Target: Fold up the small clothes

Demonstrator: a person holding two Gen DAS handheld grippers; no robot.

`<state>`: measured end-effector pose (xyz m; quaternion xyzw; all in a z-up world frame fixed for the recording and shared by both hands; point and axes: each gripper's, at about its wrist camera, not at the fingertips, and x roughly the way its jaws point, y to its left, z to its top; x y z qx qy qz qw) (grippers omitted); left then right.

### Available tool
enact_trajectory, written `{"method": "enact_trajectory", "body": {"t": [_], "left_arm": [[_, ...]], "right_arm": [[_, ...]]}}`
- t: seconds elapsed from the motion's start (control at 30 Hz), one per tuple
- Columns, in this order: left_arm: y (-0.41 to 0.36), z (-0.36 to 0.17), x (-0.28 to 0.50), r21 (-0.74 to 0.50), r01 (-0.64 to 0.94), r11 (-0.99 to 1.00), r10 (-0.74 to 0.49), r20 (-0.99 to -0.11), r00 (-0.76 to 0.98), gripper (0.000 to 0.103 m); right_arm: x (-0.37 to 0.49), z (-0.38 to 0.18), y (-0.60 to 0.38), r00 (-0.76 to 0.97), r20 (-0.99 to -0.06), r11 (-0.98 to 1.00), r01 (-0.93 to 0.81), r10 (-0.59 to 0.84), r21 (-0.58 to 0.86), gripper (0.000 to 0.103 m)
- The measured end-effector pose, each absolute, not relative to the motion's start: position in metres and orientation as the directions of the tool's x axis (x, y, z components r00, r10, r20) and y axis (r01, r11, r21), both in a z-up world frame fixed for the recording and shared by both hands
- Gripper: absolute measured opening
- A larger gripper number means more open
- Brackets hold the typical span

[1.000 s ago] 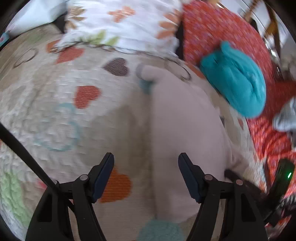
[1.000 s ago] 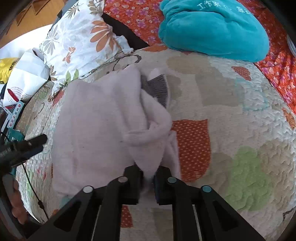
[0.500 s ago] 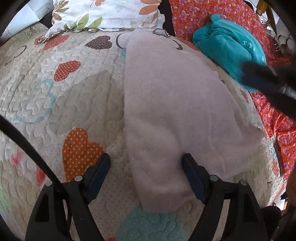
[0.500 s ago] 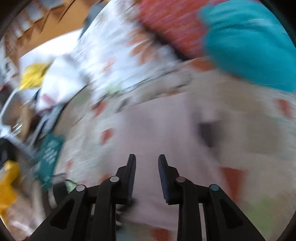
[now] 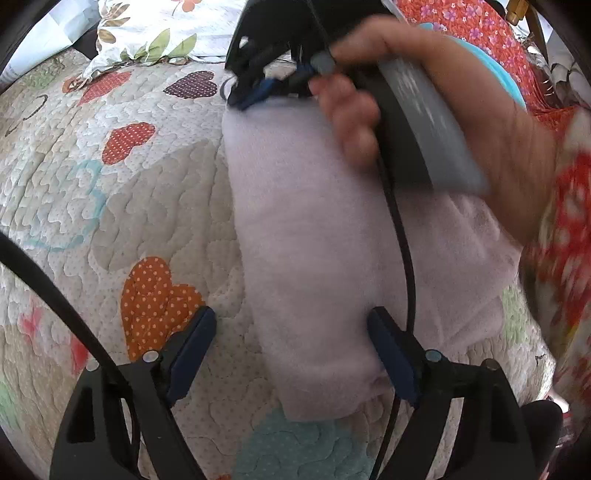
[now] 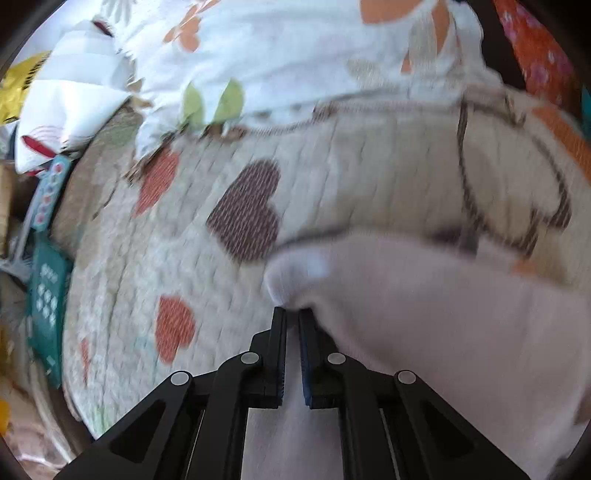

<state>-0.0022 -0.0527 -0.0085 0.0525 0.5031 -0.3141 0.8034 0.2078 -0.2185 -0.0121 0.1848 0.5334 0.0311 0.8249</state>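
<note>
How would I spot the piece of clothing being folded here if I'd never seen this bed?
Start from the quilt with its coloured hearts. Lying lengthwise on it is the pale pink fleece garment, between the open left gripper at its near end and the right gripper pinching its far corner. It is plain, soft and unpatterned, unlike the floral pillow.

A bed is carrying everything, covered by a cream quilt point(image 5: 110, 206) printed with hearts. A pale pink garment point(image 5: 314, 240) is lying flat on the quilt, folded lengthwise. A floral pillow point(image 5: 155, 29) is resting at the quilt's far edge. A teal cloth point(image 5: 506, 77) is lying beyond the garment on an orange floral sheet point(image 5: 472, 18).
</note>
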Motion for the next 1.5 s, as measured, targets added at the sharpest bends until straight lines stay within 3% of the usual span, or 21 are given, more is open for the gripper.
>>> {"method": "enact_trajectory", "body": {"t": [0.1, 0.13, 0.17, 0.33, 0.5, 0.63, 0.7, 0.87, 1.1, 1.33, 1.4, 1.43, 1.5], "left_arm": [[-0.058, -0.008, -0.002, -0.226, 0.560, 0.797, -0.446, -0.846, 0.293, 0.086], [-0.059, -0.008, -0.002, -0.225, 0.559, 0.798, -0.444, -0.846, 0.294, 0.086], [-0.060, -0.008, -0.002, -0.224, 0.559, 0.799, -0.443, -0.846, 0.295, 0.086], [-0.062, -0.009, -0.002, -0.221, 0.557, 0.800, -0.442, -0.846, 0.299, 0.087], [-0.063, -0.009, -0.006, -0.204, 0.557, 0.805, -0.433, -0.843, 0.318, 0.087], [-0.064, -0.008, -0.013, -0.183, 0.564, 0.805, -0.421, -0.846, 0.326, 0.088], [-0.065, -0.004, -0.014, -0.174, 0.573, 0.801, -0.414, -0.852, 0.321, 0.088], [-0.050, 0.031, -0.017, -0.223, 0.608, 0.762, -0.497, -0.804, 0.328, 0.085], [-0.029, 0.035, 0.011, -0.274, 0.523, 0.807, -0.500, -0.788, 0.358, 0.085], [-0.043, 0.005, 0.026, -0.371, 0.483, 0.793, -0.531, -0.810, 0.250, 0.085], [-0.051, 0.001, 0.027, -0.358, 0.493, 0.793, -0.520, -0.819, 0.242, 0.065], [-0.056, 0.001, 0.027, -0.378, 0.511, 0.772, -0.537, -0.818, 0.206, 0.039], [-0.055, 0.008, 0.028, -0.377, 0.509, 0.774, -0.535, -0.820, 0.205, 0.030]], "right_arm": [[0.200, 0.026, -0.230, 0.510, -0.853, 0.952, 0.189, 0.113, 0.240, 0.022], [0.191, 0.038, -0.238, 0.537, -0.836, 0.949, 0.189, 0.114, 0.251, 0.037], [0.181, 0.050, -0.246, 0.557, -0.822, 0.945, 0.188, 0.122, 0.268, 0.043], [0.106, 0.073, -0.278, 0.566, -0.808, 0.926, 0.196, 0.163, 0.324, 0.043], [0.013, 0.030, -0.301, 0.520, -0.821, 0.872, 0.260, 0.235, 0.415, 0.043], [-0.049, -0.014, -0.307, 0.467, -0.870, 0.859, 0.371, 0.157, 0.354, 0.039], [-0.075, -0.024, -0.313, 0.460, -0.877, 0.842, 0.412, 0.138, 0.349, 0.043], [-0.123, -0.006, -0.325, 0.563, -0.823, 0.812, 0.448, 0.069, 0.374, 0.044], [-0.135, 0.013, -0.336, 0.705, -0.706, 0.760, 0.420, 0.073, 0.497, 0.045], [-0.117, -0.005, -0.316, 0.684, -0.719, 0.783, 0.379, 0.121, 0.493, 0.045], [-0.115, -0.007, -0.309, 0.673, -0.731, 0.799, 0.376, 0.112, 0.470, 0.031], [-0.113, -0.009, -0.305, 0.663, -0.740, 0.805, 0.379, 0.109, 0.457, 0.011], [-0.116, -0.005, -0.300, 0.672, -0.730, 0.808, 0.357, 0.127, 0.469, 0.011]]}}
